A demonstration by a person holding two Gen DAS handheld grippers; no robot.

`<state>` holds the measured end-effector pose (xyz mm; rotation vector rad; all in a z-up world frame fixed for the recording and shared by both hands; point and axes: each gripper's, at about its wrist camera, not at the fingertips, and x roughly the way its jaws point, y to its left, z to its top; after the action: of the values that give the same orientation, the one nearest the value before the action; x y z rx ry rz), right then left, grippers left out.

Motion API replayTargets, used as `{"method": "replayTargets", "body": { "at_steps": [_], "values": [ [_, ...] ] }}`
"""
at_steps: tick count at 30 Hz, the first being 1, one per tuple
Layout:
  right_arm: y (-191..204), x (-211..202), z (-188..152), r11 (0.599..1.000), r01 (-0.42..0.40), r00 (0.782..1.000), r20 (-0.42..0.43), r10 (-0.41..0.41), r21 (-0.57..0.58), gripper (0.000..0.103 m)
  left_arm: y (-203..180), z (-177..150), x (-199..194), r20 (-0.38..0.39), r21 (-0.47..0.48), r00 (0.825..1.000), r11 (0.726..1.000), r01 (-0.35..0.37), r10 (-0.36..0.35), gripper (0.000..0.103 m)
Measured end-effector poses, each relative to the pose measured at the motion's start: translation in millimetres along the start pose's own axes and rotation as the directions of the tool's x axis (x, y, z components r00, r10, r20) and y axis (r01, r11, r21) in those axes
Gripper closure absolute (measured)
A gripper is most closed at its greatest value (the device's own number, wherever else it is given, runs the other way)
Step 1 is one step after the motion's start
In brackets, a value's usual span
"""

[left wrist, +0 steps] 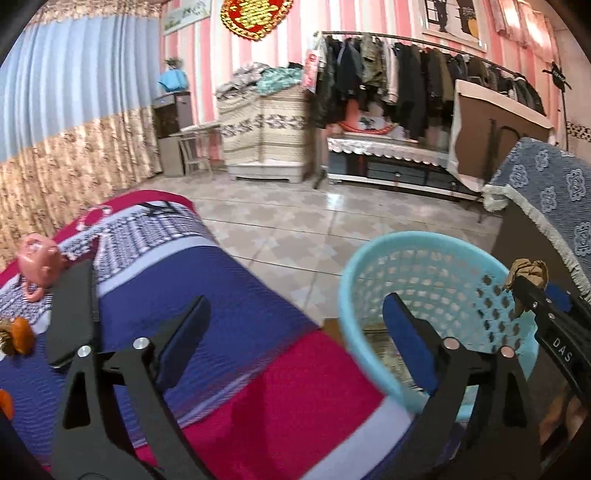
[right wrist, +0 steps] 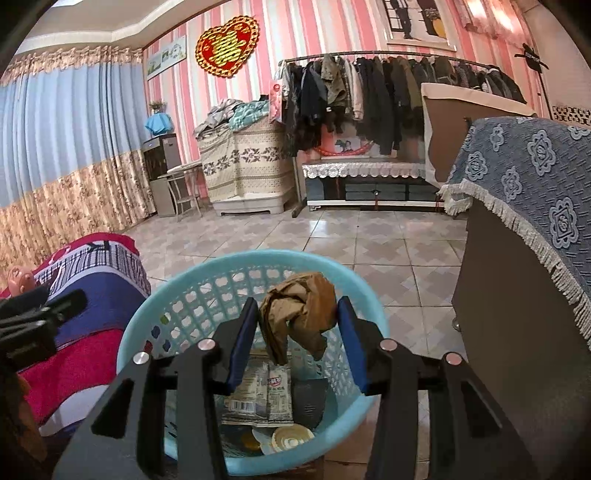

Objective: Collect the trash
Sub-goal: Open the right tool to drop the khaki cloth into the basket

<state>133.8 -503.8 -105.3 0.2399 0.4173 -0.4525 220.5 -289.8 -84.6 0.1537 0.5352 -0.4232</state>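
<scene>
Brown paper wad [right wrist: 297,314] clamped above wrappers [right wrist: 258,398], visible only right-wrist.

Beyond your work, you face a pink-and-white striped wall [right wrist: 295,29] bearing a red-and-gold heart ornament [right wrist: 227,46], with a metal rack of dark hanging clothes [right wrist: 369,96] below. A blue-and-crimson woven bedspread [left wrist: 207,295] carries a small pink plastic toy [left wrist: 37,264], and a blue floral fringed cloth [right wrist: 524,177] drapes a dark cabinet to your right.

A bed cover [left wrist: 236,332] in blue, crimson and white stripes spreads across the left. On it lie a pink piggy toy [left wrist: 37,264], a flat black object [left wrist: 72,314] just beside it, and something orange [left wrist: 20,334] near the edge. The turquoise basket [right wrist: 173,306] stands on the tiled floor [right wrist: 369,243] beside the bed
</scene>
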Motion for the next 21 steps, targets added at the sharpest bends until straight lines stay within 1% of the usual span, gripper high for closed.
{"method": "replayTargets", "body": {
  "at_steps": [2, 4, 5, 6, 8, 9, 11, 15, 18, 21],
  "values": [
    [8, 5, -2, 1.0, -0.008, 1.0, -0.01, 0.008, -0.008, 0.056, 9, -1, -6, 0.005, -0.011, 1.0, 1.0, -0.009, 0.009, 0.01],
    [13, 7, -2, 1.0, -0.001, 1.0, -0.009, 0.001, -0.025, 0.049, 17, -1, -12, 0.01, -0.014, 1.0, 1.0, -0.022, 0.023, 0.01],
    [17, 7, -2, 0.999, -0.005, 1.0, -0.004, 0.005, -0.036, 0.038, 22, -2, -15, 0.014, -0.016, 0.999, 0.999, -0.036, 0.036, 0.009],
    [20, 6, -2, 0.999, -0.013, 1.0, 0.006, 0.013, -0.041, 0.029, 26, -2, -18, 0.016, -0.018, 0.999, 0.999, -0.042, 0.042, 0.009],
    [24, 2, -2, 0.998, -0.011, 1.0, 0.028, 0.012, -0.054, 0.027, 36, -4, -24, 0.016, -0.031, 0.998, 0.998, -0.054, 0.055, 0.008],
    [26, 0, -2, 0.998, -0.005, 0.999, 0.034, 0.007, -0.061, 0.021, 44, -6, -28, 0.015, -0.042, 0.998, 0.997, -0.06, 0.061, 0.008],
    [28, -4, -2, 0.998, -0.003, 0.999, 0.045, 0.006, -0.067, 0.012, 53, -8, -35, 0.013, -0.056, 0.997, 0.996, -0.072, 0.073, 0.008],
    [36, -15, -2, 0.996, 0.01, 0.998, 0.055, -0.005, -0.086, 0.007, 76, -15, -50, 0.011, -0.073, 0.995, 0.992, -0.1, 0.101, 0.007],
    [47, -25, 0, 0.995, -0.021, 0.998, 0.065, 0.027, -0.093, 0.005, 94, -22, -62, 0.006, -0.089, 0.993, 0.989, -0.119, 0.12, 0.006],
    [64, -33, 2, 0.992, -0.057, 0.996, 0.058, 0.064, -0.116, 0.005, 120, -32, -77, -0.004, -0.104, 0.987, 0.981, -0.163, 0.163, 0.006]
  ]
}}
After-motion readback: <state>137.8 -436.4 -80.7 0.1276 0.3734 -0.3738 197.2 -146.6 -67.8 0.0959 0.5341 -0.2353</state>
